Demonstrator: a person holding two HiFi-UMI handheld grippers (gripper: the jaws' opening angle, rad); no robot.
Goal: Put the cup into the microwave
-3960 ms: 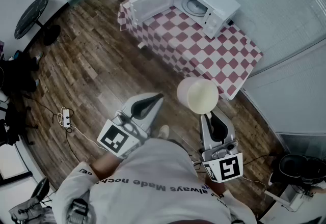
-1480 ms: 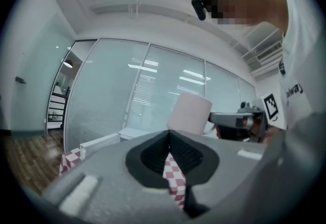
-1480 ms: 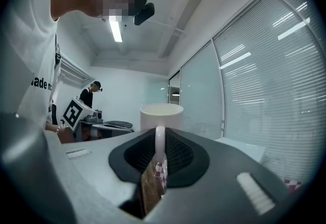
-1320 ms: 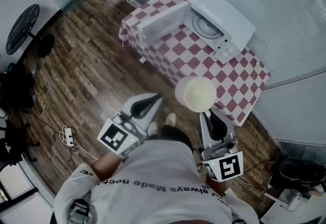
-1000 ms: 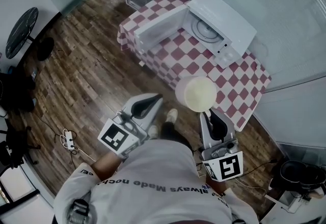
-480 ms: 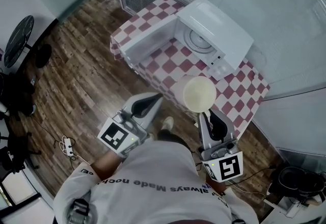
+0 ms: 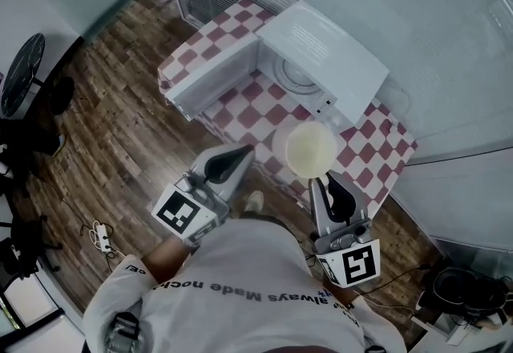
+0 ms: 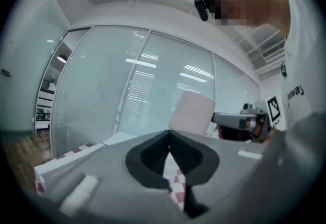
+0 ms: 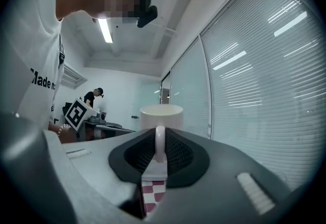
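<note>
1. In the head view I am seeing the right gripper [image 7: 326, 180] holding a pale cup [image 7: 304, 149] upright in the air. In the picture the cup is lying over the checked tablecloth [image 7: 370, 152], in front of the microwave [image 7: 321, 50] and not inside it.
2. The right gripper view is giving me what the head view cannot. Both jaws are clamping the cup's handle [image 9: 160, 142], which is standing upright between the pads, and the cup body is sitting just past the tips.
3. Only the head view is showing me the microwave. It is sitting on the cloth with its door [image 7: 215, 85] standing wide open to the left and the turntable [image 7: 295, 75] showing inside.
4. The left gripper [image 7: 243, 154] is hovering left of the cup, apart from it. Its own view is showing the jaws pressed together with nothing between them.
5. That same view is catching the cup from the side, against a glass wall [image 8: 127, 95] with blinds.
6. The right gripper view alone is showing a person [image 9: 94, 96] standing far back in the room.
</note>
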